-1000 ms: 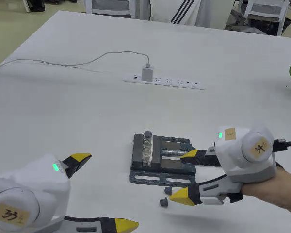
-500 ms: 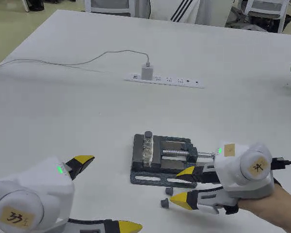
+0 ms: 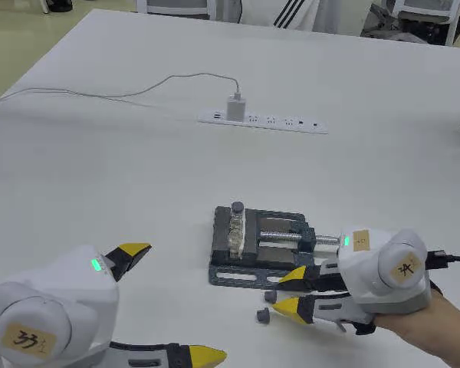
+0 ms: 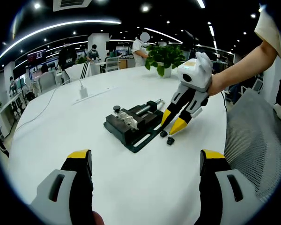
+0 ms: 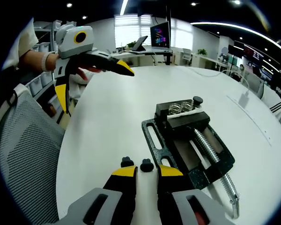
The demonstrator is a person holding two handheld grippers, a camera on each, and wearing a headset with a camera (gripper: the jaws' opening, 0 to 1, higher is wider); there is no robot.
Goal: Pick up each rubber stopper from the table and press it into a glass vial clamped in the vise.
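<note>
Just short of the vise (image 5: 187,126), my right gripper (image 5: 146,172), jaws narrowly parted and empty, should straddle one stopper (image 5: 146,165) squarely, clear of its neighbour (image 5: 127,162).

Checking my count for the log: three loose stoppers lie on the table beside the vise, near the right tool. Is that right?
Not quite. Two loose stoppers, not three, lie on the table beside the vise, near the right tool. The right gripper view shows both just ahead of its tips.
</note>
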